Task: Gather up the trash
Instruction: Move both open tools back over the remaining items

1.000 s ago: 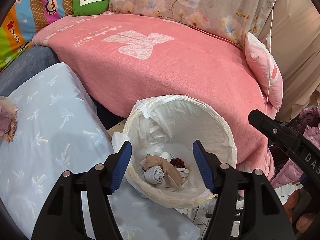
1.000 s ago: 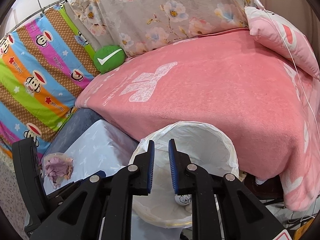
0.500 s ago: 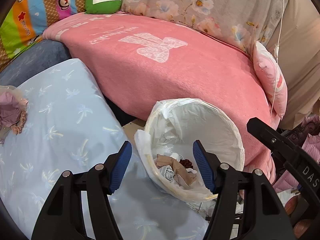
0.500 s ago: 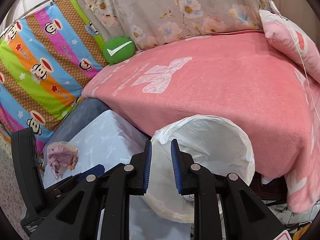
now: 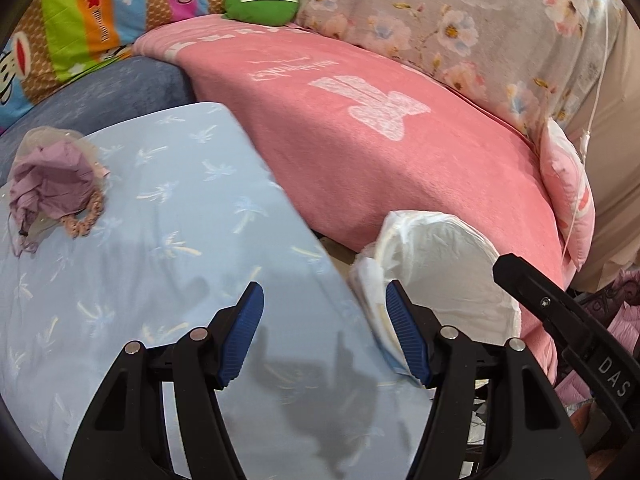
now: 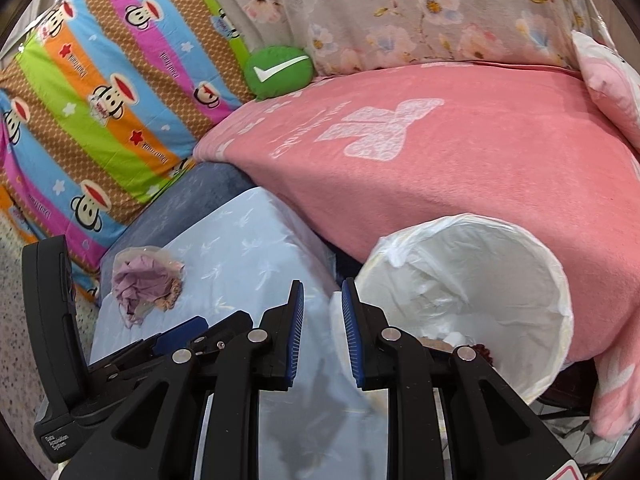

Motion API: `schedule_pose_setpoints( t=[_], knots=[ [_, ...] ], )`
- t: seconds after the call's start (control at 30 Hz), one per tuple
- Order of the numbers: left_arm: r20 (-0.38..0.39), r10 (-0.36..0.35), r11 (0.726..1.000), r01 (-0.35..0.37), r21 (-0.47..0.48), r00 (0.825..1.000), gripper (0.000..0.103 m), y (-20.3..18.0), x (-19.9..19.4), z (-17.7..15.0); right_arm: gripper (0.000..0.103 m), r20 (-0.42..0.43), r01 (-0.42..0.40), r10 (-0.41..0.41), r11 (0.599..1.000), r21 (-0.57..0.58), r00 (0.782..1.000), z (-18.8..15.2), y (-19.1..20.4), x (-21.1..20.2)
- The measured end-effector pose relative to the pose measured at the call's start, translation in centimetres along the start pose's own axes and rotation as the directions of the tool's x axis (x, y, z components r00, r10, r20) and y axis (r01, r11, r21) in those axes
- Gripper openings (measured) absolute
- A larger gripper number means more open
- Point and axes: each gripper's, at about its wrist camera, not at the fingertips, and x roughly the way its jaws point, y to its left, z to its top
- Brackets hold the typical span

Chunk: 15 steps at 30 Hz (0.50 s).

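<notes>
Trash [image 5: 56,188], a crumpled purple wad, lay on the blue worktop [image 5: 168,240], well apart from the lined bin [image 6: 472,300]. Left gripper [image 5: 324,312] spread empty, right gripper [image 6: 322,312] narrowly parted, empty; next: reach and pinch it.

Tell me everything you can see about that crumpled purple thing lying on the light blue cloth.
The crumpled purple thing looks like soft, thin mauve fabric or tissue bunched into a loose wad, with clear plastic film around its upper edge and a pinkish-tan braided or beaded ring at its lower right. It lies alone near the far left corner of the light blue cloth printed with pale palm shapes. Neither pair of tongs touches it.
</notes>
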Motion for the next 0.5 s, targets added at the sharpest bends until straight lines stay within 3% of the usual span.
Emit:
schedule_pose_setpoints(
  t=[0.4,0.5],
  knots=[
    [0.041,0.092,0.989,-0.086,-0.121,0.995,0.061,7.9,-2.5,-0.1,0.021,-0.08,-0.08,0.072,0.991,-0.104,0.994,-1.1,7.8,3.9],
    [0.044,0.117,0.983,-0.11,-0.145,0.992,0.062,10.1,-2.9,-0.1,0.027,-0.099,-0.095,0.082,0.987,-0.129,0.992,-1.5,9.9,4.9]
  ],
)
